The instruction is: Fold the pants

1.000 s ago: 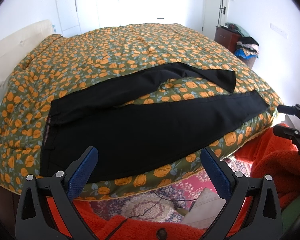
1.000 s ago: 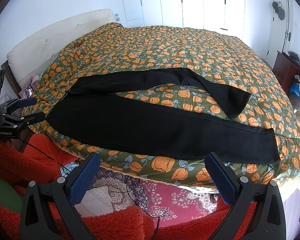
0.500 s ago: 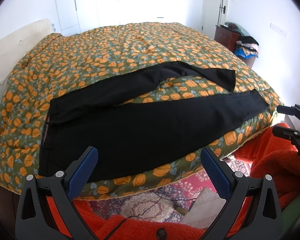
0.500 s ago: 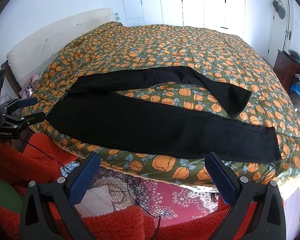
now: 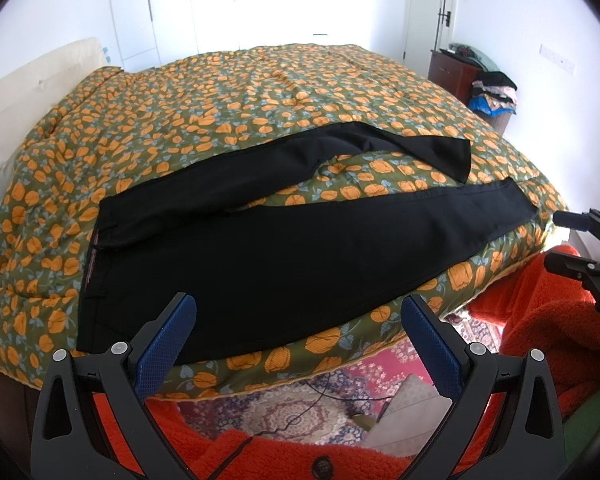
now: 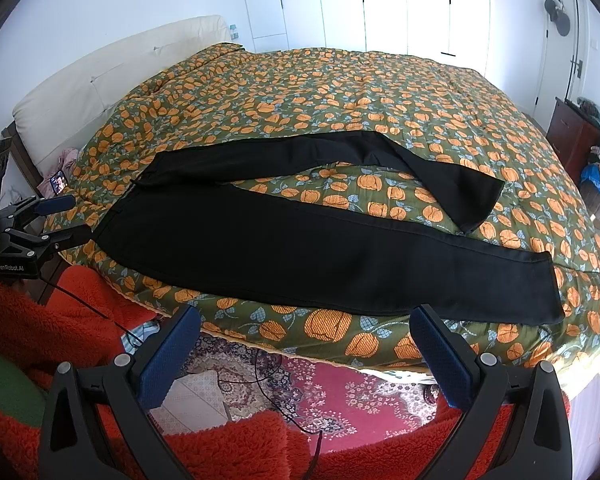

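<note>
Bright daylight from the far wall fills a bedroom, where a bed with an orange-flowered quilt point(image 5: 260, 92) takes most of the space. On this quilt the black pants point(image 5: 284, 256) lie spread, close to the near edge of the bed. The waistband is at the left side of the person and the two legs run to the right. The near leg lies straight along the bed edge, and its hem almost reaches the right corner. The far leg opens away from it and bends back at its end, so a wedge of quilt shows between the two legs.

Neither tool touches the cloth. The left gripper point(image 5: 296, 344) hangs before the bed edge near the waistband end, its jaws wide apart and empty. The right gripper point(image 6: 306, 354) hangs before the edge nearer the hem end, also wide apart with nothing between the blue pads.

Folding seems not yet begun; probably the far leg must first be brought over the near leg. The risks look like these: the thin fabric may slip out of the pads if only one layer is pinched; the bent end of the far leg may stay creased inside the fold; and the near leg, so close to the edge, may slide down toward the patterned rug point(image 6: 340, 392) if the pants are dragged.
</note>
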Demonstrator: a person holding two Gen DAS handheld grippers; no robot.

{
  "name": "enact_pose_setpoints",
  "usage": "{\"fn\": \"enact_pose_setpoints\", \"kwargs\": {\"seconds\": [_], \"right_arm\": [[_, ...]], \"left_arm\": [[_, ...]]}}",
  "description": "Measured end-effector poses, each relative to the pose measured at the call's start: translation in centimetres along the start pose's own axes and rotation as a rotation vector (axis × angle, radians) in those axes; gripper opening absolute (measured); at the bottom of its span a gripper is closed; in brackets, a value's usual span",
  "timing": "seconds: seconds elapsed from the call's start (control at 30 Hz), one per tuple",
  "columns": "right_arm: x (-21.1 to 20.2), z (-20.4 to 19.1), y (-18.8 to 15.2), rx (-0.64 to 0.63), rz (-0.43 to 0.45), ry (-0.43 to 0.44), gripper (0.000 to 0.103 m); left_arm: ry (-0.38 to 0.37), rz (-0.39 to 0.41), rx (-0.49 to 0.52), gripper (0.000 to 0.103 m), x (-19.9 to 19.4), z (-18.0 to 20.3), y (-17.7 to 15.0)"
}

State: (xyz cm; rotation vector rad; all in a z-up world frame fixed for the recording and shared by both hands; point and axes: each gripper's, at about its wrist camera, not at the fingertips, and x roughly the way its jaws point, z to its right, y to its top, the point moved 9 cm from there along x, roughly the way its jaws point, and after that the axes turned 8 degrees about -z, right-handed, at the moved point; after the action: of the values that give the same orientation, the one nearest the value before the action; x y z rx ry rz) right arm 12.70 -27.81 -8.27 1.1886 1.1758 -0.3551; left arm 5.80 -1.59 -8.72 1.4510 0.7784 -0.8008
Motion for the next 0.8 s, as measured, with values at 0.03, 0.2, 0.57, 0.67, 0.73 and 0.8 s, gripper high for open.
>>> {"fn": "enact_pose_setpoints", "kwargs": {"seconds": [0.03, 0.2, 0.57, 0.67, 0.73, 0.8], "right_arm": [[0.0, 0.03, 0.03, 0.0, 0.0, 0.0, 0.103], [-0.02, 0.08, 0.07, 0.001, -0.002, 0.0, 0.103], [0.28, -0.04, -0.2, 0.002, -0.003, 0.002, 0.103], [0.28, -0.04, -0.2, 0.001, -0.004, 0.002, 0.103], [0.23, 0.05, -0.09, 0.002, -0.004, 0.002, 0.103], [0.24, 0.03, -0.11, 0.002, -0.004, 0.002, 0.103]], "left_arm": [[0.0, 0.0, 0.0, 0.102, 0.01, 0.1, 0.01], [0.001, 0.0, 0.001, 0.102, -0.01, 0.07, 0.02], [0.0, -0.001, 0.0, 0.102, 0.0, -0.02, 0.02], [0.0, -0.001, 0.0, 0.102, 0.0, -0.02, 0.02], [0.001, -0.001, 0.001, 0.102, -0.01, 0.08, 0.03], [0.0, -0.001, 0.001, 0.102, -0.01, -0.04, 0.03]]}}
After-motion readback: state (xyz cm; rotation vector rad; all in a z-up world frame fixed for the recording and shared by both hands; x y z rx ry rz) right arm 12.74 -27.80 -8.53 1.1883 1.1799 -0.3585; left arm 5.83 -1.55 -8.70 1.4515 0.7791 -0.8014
